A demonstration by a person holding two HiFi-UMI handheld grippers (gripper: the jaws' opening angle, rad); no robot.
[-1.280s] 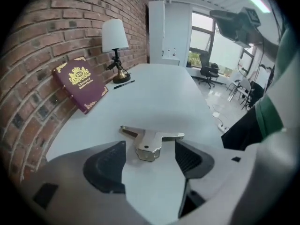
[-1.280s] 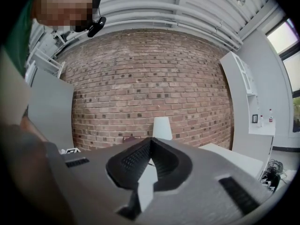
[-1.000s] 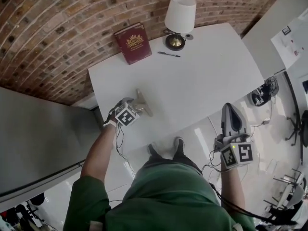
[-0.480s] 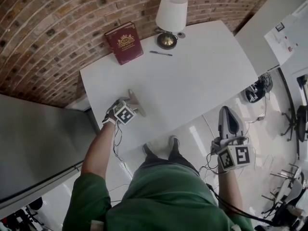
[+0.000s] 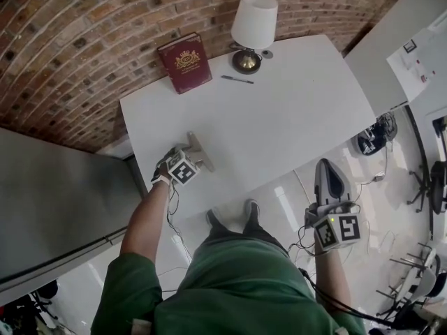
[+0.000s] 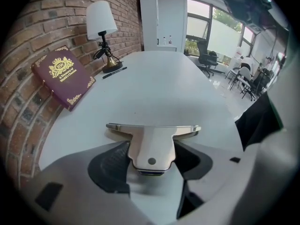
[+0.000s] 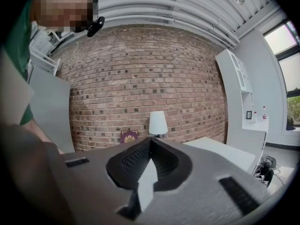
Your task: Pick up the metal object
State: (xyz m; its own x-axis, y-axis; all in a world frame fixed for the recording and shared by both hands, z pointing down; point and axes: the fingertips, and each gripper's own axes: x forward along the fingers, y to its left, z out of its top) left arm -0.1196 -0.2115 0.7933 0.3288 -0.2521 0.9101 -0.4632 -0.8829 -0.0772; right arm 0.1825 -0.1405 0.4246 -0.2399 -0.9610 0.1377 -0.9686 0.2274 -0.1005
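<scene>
Closing in on the left side now, the left claw (image 6: 151, 148) is sitting low on the near-left part of the white bench (image 6: 164, 88), and its jaws are drawing inward with the metal object (image 6: 152, 129) between them. That piece is lying flat on the bench, shaped like a T: its stem is running back along the claw's own line, right down the gap, while its long crossbar is lying square across, just past the tips. The pads are flanking the stem on both sides, just beside it, and I am not seeing them press yet. So the grab is turning on that alignment, stem in line with the jaws and crossbar out front, and it is looking well set for a pinch across the stem.

Moving right, the right claw (image 7: 150, 146) is hanging off the bench over the floor, well apart from the piece, jaws pressed together with nothing in them. Clearly the left claw is the nearer one.
</scene>
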